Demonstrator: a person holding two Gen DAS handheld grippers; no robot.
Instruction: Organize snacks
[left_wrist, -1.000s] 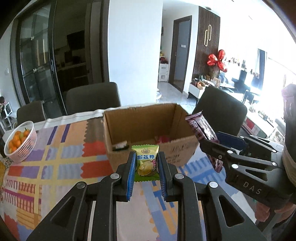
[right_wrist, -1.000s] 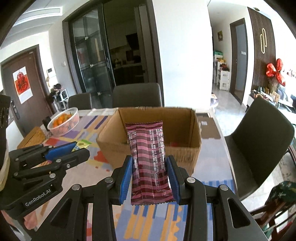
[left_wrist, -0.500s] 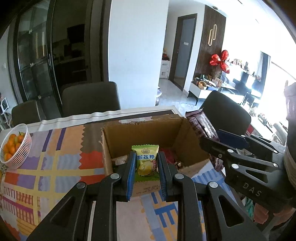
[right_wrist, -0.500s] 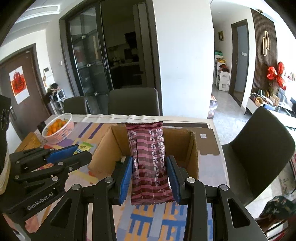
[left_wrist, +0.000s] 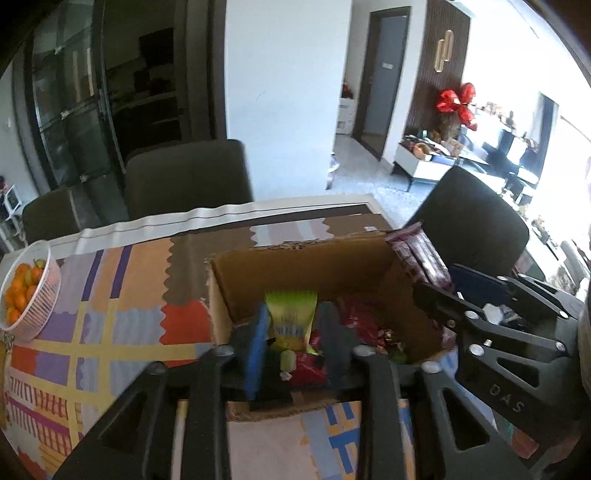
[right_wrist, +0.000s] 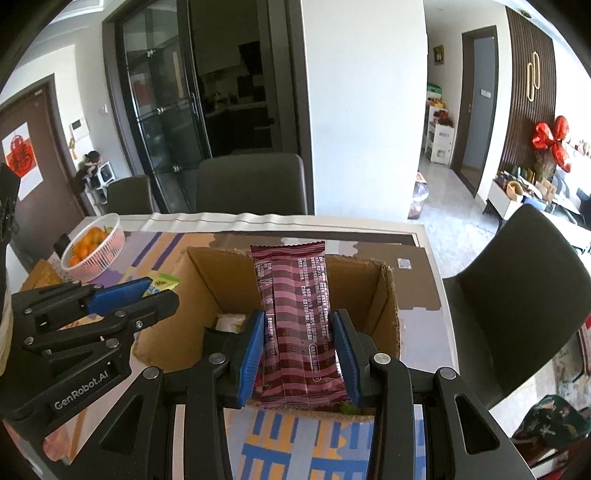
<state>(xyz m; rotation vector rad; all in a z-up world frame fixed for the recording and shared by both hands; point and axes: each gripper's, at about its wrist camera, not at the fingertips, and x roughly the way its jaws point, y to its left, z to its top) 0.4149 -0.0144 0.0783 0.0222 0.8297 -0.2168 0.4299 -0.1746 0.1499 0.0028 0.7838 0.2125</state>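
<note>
Now, above a box (left_wrist: 295, 254) on patchwork tablecloth (left_wrist: 110, 332), left claw (left_wrist: 294, 310) just opened around yellow packet (left_wrist: 290, 326); right claw (right_wrist: 298, 317) pinches maroon bar (right_wrist: 291, 280).

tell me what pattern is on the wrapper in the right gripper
Maroon and pink wavy stripes with small white print on the wrapper; clearest in the right wrist view.

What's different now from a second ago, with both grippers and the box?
Both grippers came forward over the cardboard box. The left gripper has just been opening; the yellow-green candy packet is between its pads, seemingly loose. The right gripper keeps hold of the maroon snack bar. The fruit basket and box stayed put.
</note>
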